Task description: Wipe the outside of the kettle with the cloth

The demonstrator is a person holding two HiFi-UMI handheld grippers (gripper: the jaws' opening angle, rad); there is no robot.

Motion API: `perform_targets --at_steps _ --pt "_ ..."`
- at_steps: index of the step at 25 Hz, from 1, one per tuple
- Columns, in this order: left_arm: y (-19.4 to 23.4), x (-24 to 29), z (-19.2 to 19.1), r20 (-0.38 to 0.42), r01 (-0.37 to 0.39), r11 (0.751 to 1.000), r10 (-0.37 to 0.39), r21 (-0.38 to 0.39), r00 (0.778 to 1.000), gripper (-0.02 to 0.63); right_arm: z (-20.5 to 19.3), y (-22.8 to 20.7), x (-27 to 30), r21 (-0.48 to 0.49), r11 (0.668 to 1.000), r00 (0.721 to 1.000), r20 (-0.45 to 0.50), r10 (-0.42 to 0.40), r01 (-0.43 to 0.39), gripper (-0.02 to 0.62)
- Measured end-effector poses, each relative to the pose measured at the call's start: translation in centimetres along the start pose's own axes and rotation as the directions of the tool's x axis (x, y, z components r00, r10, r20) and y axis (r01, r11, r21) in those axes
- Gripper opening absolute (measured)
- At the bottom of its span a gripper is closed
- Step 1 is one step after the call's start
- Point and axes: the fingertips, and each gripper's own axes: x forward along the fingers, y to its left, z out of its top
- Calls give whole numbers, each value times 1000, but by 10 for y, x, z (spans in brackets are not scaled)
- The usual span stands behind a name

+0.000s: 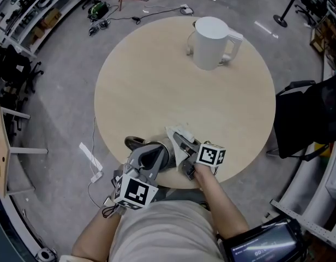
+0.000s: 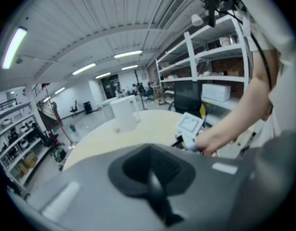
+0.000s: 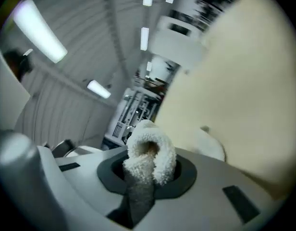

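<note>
The white kettle [image 1: 214,35] stands upright at the far side of the round beige table [image 1: 157,86], handle to the right; in the left gripper view the kettle [image 2: 124,112] shows small and distant. Both grippers sit at the table's near edge, far from the kettle. My right gripper [image 1: 178,142] is shut on a white fluffy cloth [image 1: 177,132]; in the right gripper view the cloth [image 3: 149,159] bulges out from between the jaws. My left gripper [image 1: 151,156] lies just left of it, its dark pads [image 2: 153,170] pressed together with nothing between them.
A black chair with a bag [image 1: 307,116] stands close to the table's right edge. Cables and a power strip [image 1: 91,160] lie on the grey floor to the left. Shelving [image 1: 26,10] lines the far left and a wooden bench [image 1: 1,152] the left edge.
</note>
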Motion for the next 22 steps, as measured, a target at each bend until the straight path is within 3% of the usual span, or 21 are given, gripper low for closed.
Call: perform_targets --at_steps 1,2,3,4,5,6,7,9,10,11,12,13,14,15,16,18,19,20,22 --pt "0 0 1 1 4 1000 -4 0 1000 0 -4 -17 5 56 997 997 -48 -57 60 80" --pt "-1 0 1 2 8 1000 -8 1 1000 0 0 -6 7 16 998 996 -74 -55 56 80" --pt "-1 0 2 4 10 1000 -10 2 1000 0 10 26 8 -87 996 997 -75 14 -20 80" --pt "-1 0 2 4 9 1000 -9 3 1000 0 19 65 7 -197 971 989 -78 123 -136 81" --pt "-1 0 2 4 6 1000 -6 6 1000 0 23 93 6 -267 935 972 -93 217 -235 80" --pt "-2 0 1 4 1 1000 -1 10 1000 0 22 96 7 -271 924 962 -113 250 -271 80" --pt "-2 0 1 6 -3 1000 3 14 1000 0 17 74 11 -215 948 969 -134 208 -234 81" --pt "-3 1 1 9 -5 1000 5 18 1000 0 1 4 20 -94 995 977 -214 10 -30 81" --pt "-4 2 1 10 -2 1000 2 18 1000 0 -2 -12 23 -106 993 964 -257 -71 44 80" --pt "-5 2 1 10 2 1000 -2 17 1000 0 -1 -6 24 -160 986 956 -278 -97 53 80" --pt "-5 3 1 10 4 1000 -4 17 1000 0 6 20 26 -218 976 961 -274 -47 -15 80" --pt "-4 3 2 11 1 1000 -2 19 1000 0 15 57 28 -260 956 963 -261 66 -136 80" --pt "-2 2 1 10 -4 1000 3 21 1000 0 21 87 29 -279 927 950 -258 178 -250 80" --pt "-1 0 1 9 -7 1000 7 22 1000 0 20 96 32 -273 914 936 -272 226 -300 80" --pt "-1 -1 0 7 -8 1000 8 20 1000 0 15 81 37 -236 933 934 -298 198 -273 81" --pt "0 -1 -1 6 -5 1000 5 16 1000 0 -1 17 46 -150 984 924 -382 34 -98 81" --pt "0 0 0 8 -5 1000 5 12 1000 0 -7 -5 46 -147 989 906 -421 -36 -29 81" --pt "0 0 2 17 -8 1000 8 3 1000 0 -9 -14 43 -167 986 897 -435 -75 1 80" --pt "6 -5 8 80 -40 996 46 -81 996 0 -3 -7 31 -182 983 920 -387 -69 -3 80"
